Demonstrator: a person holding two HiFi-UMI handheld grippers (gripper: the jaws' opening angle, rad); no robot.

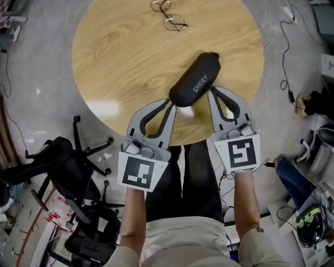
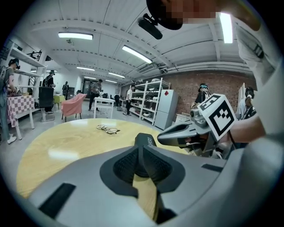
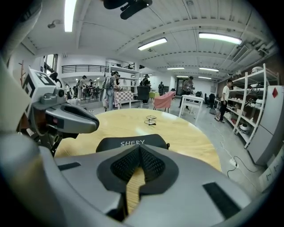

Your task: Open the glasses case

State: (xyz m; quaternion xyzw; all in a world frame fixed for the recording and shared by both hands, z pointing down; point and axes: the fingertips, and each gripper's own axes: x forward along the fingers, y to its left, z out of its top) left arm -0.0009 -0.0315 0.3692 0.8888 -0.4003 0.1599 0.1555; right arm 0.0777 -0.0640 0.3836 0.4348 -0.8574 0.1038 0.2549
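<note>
A black soft glasses case printed SHERY lies closed on the round wooden table, near its front edge. My left gripper is shut and empty, its tip just by the case's near left end. My right gripper is also shut and empty, close beside the case's right flank. In the left gripper view the case pokes up just beyond the closed jaws. The right gripper view has the case lying broadside right ahead. A pair of glasses rests at the table's far side.
Black office chairs stand on the floor to the left of the table. Cables and bags lie on the floor at the right. People and metal shelving are far off in the room.
</note>
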